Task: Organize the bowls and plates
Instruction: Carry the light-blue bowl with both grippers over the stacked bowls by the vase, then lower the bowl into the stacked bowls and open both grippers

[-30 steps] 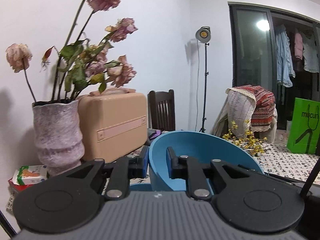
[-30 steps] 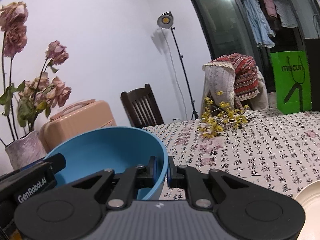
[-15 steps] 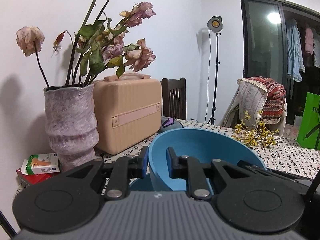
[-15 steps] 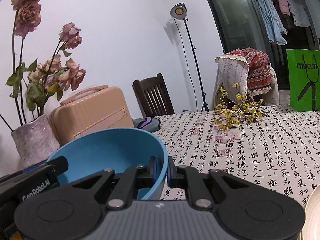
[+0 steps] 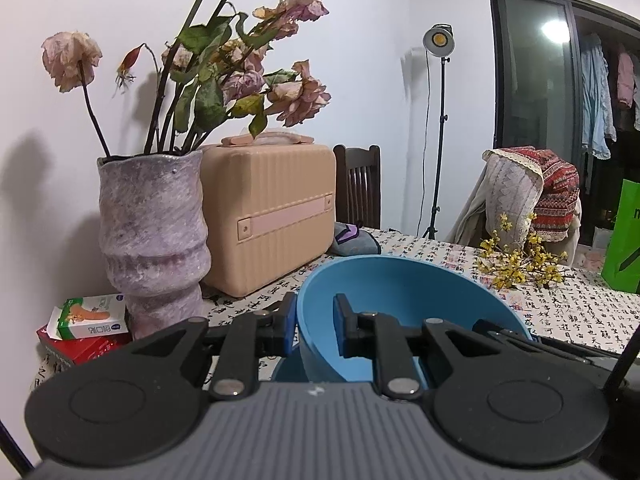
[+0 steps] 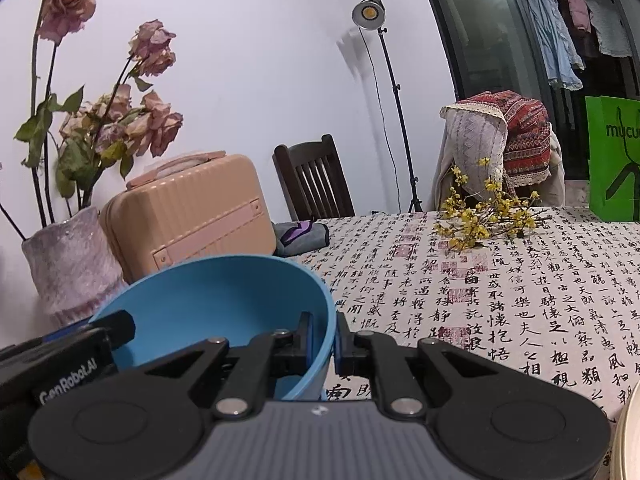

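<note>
Blue bowl [image 5: 404, 296] pinched at opposite rims, left gripper [image 5: 315, 322] and right gripper [image 6: 323, 338] each clamped over its wall. Tilted above the patterned tablecloth [image 6: 500, 300] (beside the vase [image 5: 154, 240] and beige case [image 5: 272, 216]).

On your desk, covered by a white cloth printed with black calligraphy [image 6: 500, 300], a mottled purple ceramic vase [image 5: 152, 236] holds dried pink roses [image 5: 288, 88]. Just beside it stands a ribbed beige hard-shell case [image 5: 268, 216]. A green-and-white carton [image 5: 90, 316] lies on a red box [image 5: 80, 348] at the vase's foot. You see yellow blossom sprigs [image 6: 484, 216] farther off, a dark wooden chair [image 6: 312, 176], a lit studio lamp on a stand [image 6: 370, 12] and a green paper bag [image 6: 612, 160].
</note>
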A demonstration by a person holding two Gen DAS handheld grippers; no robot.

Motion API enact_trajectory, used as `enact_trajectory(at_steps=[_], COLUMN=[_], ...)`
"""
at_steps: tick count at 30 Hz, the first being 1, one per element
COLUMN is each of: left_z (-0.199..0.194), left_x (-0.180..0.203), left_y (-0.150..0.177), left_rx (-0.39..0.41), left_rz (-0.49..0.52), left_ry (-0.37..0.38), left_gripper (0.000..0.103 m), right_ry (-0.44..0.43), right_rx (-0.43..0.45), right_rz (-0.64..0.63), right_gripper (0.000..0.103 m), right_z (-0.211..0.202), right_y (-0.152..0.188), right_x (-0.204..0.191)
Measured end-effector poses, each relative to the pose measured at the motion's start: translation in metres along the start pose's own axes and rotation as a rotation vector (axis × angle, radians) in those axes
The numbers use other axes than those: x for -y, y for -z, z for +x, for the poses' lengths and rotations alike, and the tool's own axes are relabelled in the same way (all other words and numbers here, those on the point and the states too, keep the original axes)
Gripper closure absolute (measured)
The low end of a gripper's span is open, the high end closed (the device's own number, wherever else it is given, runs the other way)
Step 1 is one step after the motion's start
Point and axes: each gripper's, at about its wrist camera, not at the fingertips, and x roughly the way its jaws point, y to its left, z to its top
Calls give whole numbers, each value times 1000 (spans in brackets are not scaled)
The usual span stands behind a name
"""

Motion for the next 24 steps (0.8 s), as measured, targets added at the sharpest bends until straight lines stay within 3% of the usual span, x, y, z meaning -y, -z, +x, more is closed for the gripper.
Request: enact_trajectory(at_steps=[24], left_z=[19], left_x=[-12], left_y=[28], left_rx=[-68], left_rz=[26], left_ry=[-14], left_gripper=[84], right_ry=[20], right_rx=[-38], right_rz=[-88], right_gripper=[93], right_z=[18], right_y=[28], right_x=[-13])
